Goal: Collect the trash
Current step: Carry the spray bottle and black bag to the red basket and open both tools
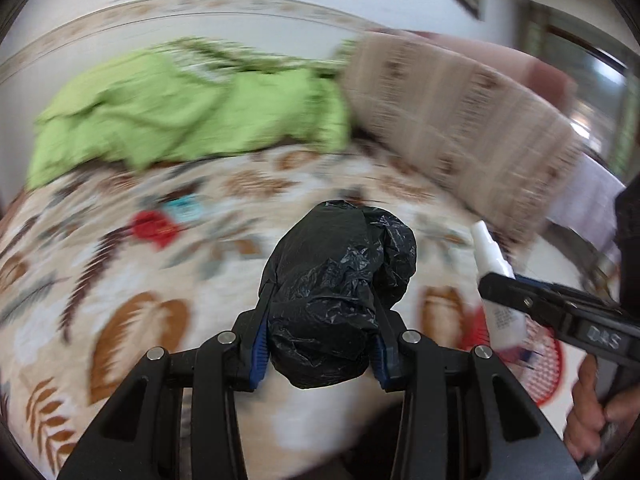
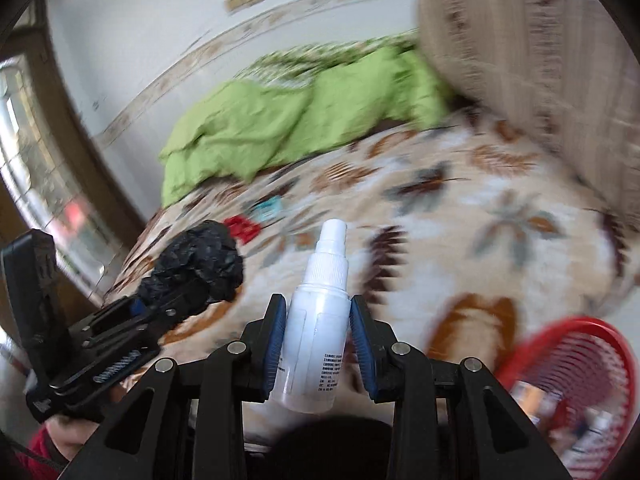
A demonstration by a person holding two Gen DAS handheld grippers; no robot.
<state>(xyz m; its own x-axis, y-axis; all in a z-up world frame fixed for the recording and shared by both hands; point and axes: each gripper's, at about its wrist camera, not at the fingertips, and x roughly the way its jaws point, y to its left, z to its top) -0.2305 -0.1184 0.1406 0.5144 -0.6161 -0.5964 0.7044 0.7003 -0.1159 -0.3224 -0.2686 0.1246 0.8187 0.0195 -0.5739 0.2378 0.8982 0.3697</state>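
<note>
Black gripper linkages fill the foreground of both wrist views, each set of jaws closed on a piece of trash above a bed [image 2: 460, 240] spread with a cream, leaf-patterned blanket. Left gripper [image 1: 320, 344] has its blue-padded jaws clamped on a crumpled black plastic bag [image 1: 340, 280], the wad bulging forward and upward past the fingertips. Right gripper [image 2: 316, 344] pinches a white spray bottle [image 2: 316, 340] by its body, nozzle pointing away from the camera, label text toward the lens. The two tools hang near each other over the near part of the bed, the left one to the left of the right, apart and not touching. Beyond them the blanket lies broad and mostly bare; a small red scrap [image 1: 154, 229] and a teal scrap [image 1: 185, 205] lie on it close together, toward the far side. A rumpled green sheet [image 1: 188, 108] runs along the far edge against the white wall [image 1: 280, 24], and a tan striped cushion [image 1: 460, 120] rises at the far right corner, closing that side. A red slotted basket [image 2: 568, 356] sits low at the right, just beside the right gripper, with blurred items inside. A window [image 2: 36, 168] bounds the left of the right wrist view. Heavy motion blur softens the whole background.
</note>
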